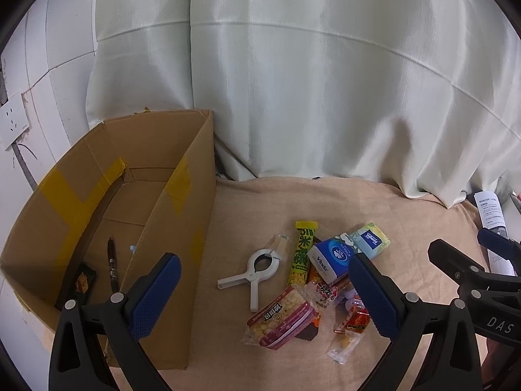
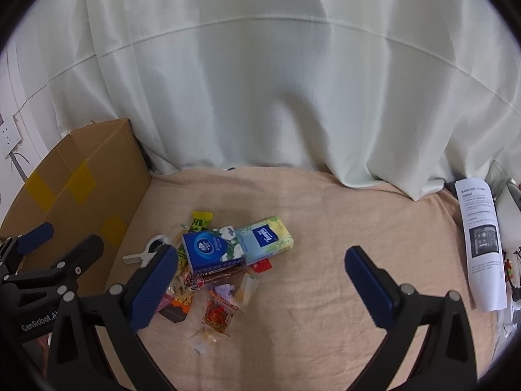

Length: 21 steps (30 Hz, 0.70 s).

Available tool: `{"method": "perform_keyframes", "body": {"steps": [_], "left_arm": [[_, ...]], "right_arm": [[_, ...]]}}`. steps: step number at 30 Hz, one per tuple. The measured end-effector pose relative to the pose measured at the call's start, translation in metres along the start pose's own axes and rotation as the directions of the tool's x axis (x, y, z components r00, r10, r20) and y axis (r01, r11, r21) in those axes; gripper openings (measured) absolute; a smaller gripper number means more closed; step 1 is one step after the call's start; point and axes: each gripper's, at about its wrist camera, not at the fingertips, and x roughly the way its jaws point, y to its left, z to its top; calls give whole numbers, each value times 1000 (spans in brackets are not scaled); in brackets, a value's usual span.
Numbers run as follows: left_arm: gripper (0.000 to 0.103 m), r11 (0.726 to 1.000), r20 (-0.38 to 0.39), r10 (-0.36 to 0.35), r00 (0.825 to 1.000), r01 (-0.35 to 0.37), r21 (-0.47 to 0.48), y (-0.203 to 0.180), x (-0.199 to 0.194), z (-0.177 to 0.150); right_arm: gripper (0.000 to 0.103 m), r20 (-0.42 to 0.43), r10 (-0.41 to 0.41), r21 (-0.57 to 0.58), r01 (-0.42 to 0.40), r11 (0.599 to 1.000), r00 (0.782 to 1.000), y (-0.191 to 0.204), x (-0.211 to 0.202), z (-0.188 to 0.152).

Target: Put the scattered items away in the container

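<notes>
An open cardboard box (image 1: pixel 107 195), patched with yellow tape, stands at the left on the beige cloth, a pen (image 1: pixel 112 265) lying inside. Just right of it lie a white clip (image 1: pixel 257 270), a yellow-green snack bar (image 1: pixel 301 254), two tissue packs (image 1: pixel 348 249) and assorted wrapped snacks (image 1: pixel 283 317) in a loose heap.

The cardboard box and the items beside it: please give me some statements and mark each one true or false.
1. Both grippers, left gripper and right gripper, are open and empty. True.
2. The cardboard box is empty. False: a pen and a small dark packet lie inside.
3. The white clip lies on the beige cloth. True.
4. The blue tissue pack is in the box. False: it rests on the snack pile outside.
</notes>
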Motion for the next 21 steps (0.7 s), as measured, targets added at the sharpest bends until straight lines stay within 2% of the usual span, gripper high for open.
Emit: {"method": "perform_keyframes", "body": {"steps": [8, 11, 13, 17, 21], "left_arm": [[103, 999, 15, -44, 999, 44, 14, -3, 6, -7], [103, 995, 23, 2, 1000, -4, 95, -16, 18, -20], [102, 996, -21, -20, 1000, 21, 92, -18, 27, -28], [102, 996, -49, -55, 997, 59, 72, -20, 44, -40], [102, 994, -88, -26, 996, 35, 104, -26, 62, -51]], "right_arm": [[103, 12, 7, 1, -7, 1000, 1000, -2, 0, -3], [103, 26, 1, -15, -1, 1000, 1000, -4, 2, -6], [103, -18, -11, -26, 11, 1000, 1000, -8, 15, -13], [103, -72, 33, -12, -34, 999, 997, -16, 35, -26], [103, -114, 35, -12, -37, 999, 993, -25, 51, -37]]}}
